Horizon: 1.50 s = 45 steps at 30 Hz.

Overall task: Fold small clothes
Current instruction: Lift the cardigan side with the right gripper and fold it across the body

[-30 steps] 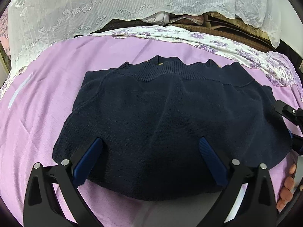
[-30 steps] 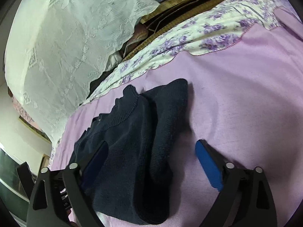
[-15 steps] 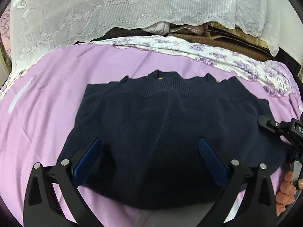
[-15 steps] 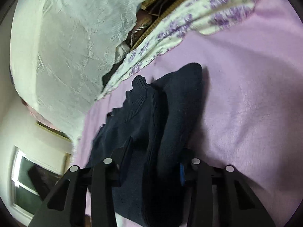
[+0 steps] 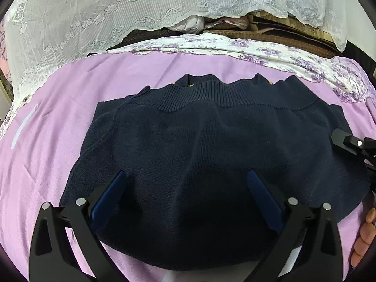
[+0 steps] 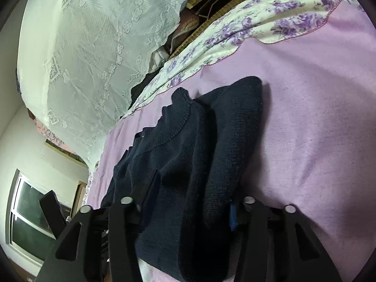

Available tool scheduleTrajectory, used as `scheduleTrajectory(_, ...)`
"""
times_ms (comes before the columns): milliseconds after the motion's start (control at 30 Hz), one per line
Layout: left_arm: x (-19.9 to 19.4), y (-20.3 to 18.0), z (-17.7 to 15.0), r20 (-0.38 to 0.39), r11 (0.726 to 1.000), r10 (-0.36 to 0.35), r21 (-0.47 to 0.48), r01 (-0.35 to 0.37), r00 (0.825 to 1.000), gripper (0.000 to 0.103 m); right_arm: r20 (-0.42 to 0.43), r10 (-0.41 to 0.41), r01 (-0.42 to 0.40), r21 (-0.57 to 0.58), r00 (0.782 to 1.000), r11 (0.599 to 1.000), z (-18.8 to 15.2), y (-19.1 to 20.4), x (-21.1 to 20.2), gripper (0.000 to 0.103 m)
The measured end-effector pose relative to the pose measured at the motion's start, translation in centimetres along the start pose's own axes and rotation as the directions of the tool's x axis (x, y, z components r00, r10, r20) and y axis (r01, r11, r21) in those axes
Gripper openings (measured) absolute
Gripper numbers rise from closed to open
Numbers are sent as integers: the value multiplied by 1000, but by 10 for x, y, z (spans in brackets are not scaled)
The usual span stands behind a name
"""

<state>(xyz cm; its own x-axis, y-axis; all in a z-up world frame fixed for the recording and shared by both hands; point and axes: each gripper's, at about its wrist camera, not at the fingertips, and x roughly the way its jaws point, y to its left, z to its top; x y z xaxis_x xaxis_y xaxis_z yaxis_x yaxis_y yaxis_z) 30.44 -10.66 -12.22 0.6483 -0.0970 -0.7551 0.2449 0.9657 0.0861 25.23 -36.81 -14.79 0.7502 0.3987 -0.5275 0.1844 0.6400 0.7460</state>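
A folded navy knit sweater lies on a purple bed sheet, its ribbed hem at the far side. My left gripper is open and hovers over the sweater's near edge, its blue pads apart. My right gripper is shut on the sweater's thick right edge, with the layers bunched between its jaws. The right gripper also shows at the right edge of the left wrist view.
A floral purple-and-white cloth lies along the far side of the sheet. A white lace cover drapes over stacked items behind it. A window shows at the far left of the right wrist view.
My right gripper moved onto the sweater's right edge and closed on it. My left gripper stayed open and drew slightly back over the near edge.
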Motion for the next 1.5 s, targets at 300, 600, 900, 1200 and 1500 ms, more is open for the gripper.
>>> scheduleTrajectory(300, -9, -9, -5, 37, 998, 37, 57, -39, 999, 99, 46, 21, -22, 41, 999, 999, -3, -9, -8, 23)
scheduleTrajectory(600, -11, -10, -3, 45, 997, 30, 71, -33, 999, 95, 108, -98, 104, -53, 989, 993, -11, 16, -18, 18)
scheduleTrajectory(900, -23, -13, -3, 76, 994, -50, 104, 42, 996, 72, 179, -149, 175, -141, 973, 974, -15, 62, -36, 18)
scheduleTrajectory(1200, -34, 3, 27, 98, 981, -193, -4, 194, 976, 73, 157, -163, 183, -125, 974, 975, -8, 88, -36, 18)
scheduleTrajectory(1500, -15, -26, 43, 45, 979, -203, 45, 201, 978, 75, 159, -161, 190, -187, 974, 964, -14, 122, -29, 18)
